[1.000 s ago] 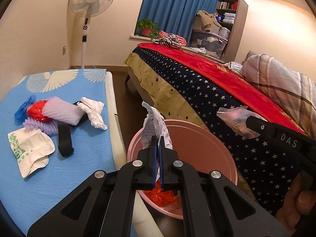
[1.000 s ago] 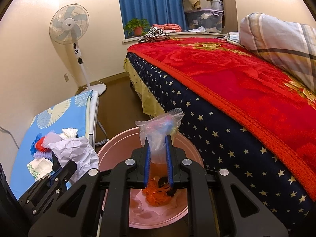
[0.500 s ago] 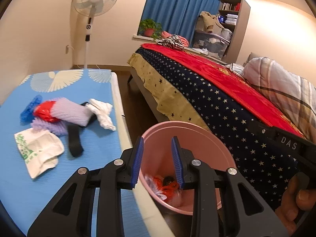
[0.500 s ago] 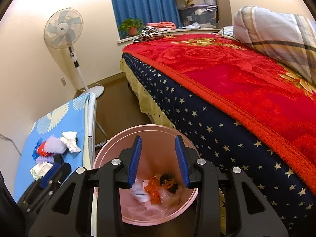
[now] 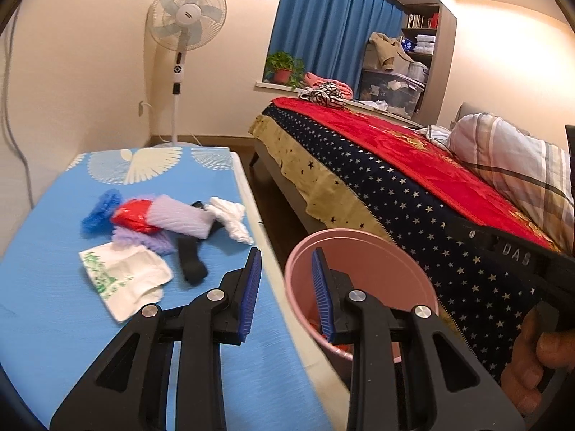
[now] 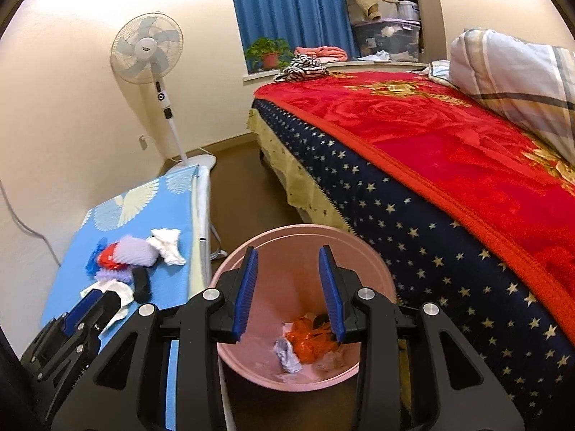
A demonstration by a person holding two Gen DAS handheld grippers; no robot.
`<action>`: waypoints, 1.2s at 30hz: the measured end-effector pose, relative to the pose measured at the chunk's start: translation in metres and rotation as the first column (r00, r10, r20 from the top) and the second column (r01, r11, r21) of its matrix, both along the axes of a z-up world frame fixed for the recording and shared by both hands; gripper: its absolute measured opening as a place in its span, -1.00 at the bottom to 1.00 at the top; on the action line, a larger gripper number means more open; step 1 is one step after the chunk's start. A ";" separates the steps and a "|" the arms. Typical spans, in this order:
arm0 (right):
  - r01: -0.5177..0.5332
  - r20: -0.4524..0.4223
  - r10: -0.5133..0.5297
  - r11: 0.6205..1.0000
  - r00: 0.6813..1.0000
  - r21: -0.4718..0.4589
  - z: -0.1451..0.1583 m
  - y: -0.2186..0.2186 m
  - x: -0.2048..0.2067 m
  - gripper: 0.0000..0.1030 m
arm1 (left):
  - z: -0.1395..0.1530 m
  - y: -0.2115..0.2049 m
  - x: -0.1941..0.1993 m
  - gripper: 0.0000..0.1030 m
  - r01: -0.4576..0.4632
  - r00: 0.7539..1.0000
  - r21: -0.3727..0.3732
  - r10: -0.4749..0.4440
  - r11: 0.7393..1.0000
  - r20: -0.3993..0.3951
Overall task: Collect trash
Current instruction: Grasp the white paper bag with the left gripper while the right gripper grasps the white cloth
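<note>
Right claw (image 6: 288,289) view only: binned trash (image 6: 305,337)

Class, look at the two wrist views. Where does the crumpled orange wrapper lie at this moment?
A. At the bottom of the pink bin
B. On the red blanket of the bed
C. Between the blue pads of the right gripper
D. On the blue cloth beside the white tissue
A: the right wrist view shows the orange wrapper lying inside the pink bin, below the right gripper, whose pads hold nothing.
</note>
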State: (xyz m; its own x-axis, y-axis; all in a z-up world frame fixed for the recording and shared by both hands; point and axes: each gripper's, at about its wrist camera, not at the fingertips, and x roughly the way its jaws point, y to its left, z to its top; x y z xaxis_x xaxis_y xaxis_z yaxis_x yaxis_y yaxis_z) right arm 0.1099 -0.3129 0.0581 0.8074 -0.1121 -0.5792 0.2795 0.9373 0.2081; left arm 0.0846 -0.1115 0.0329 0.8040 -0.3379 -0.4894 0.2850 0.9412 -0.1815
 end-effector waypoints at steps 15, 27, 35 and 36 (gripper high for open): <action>-0.150 0.010 0.150 0.988 0.989 0.022 -0.012 0.059 0.025 -0.44 | -0.016 0.074 0.001 -0.44 -0.174 0.984 0.005 0.174 0.985 -0.038; -0.242 -0.006 0.243 0.968 0.970 0.061 -0.044 0.088 0.072 -0.51 | -0.032 0.110 0.023 -0.44 -0.320 0.947 0.018 0.321 0.947 -0.032; -0.297 -0.028 0.299 0.953 0.954 0.059 -0.063 0.107 0.116 -0.47 | -0.047 0.126 0.043 -0.44 -0.367 0.927 0.025 0.368 0.930 -0.070; -0.305 -0.038 0.308 0.950 0.951 0.064 -0.068 0.110 0.123 -0.47 | -0.050 0.129 0.046 -0.44 -0.376 0.923 0.025 0.377 0.926 -0.077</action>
State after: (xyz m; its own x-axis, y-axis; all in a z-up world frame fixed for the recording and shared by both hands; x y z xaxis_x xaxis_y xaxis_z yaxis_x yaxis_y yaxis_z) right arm 0.2324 -0.2030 -0.0096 0.7696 0.1709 -0.6152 -0.0089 0.9663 0.2573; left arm 0.1302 0.0179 -0.0167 0.8296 -0.0133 -0.5582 -0.1052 0.9781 -0.1797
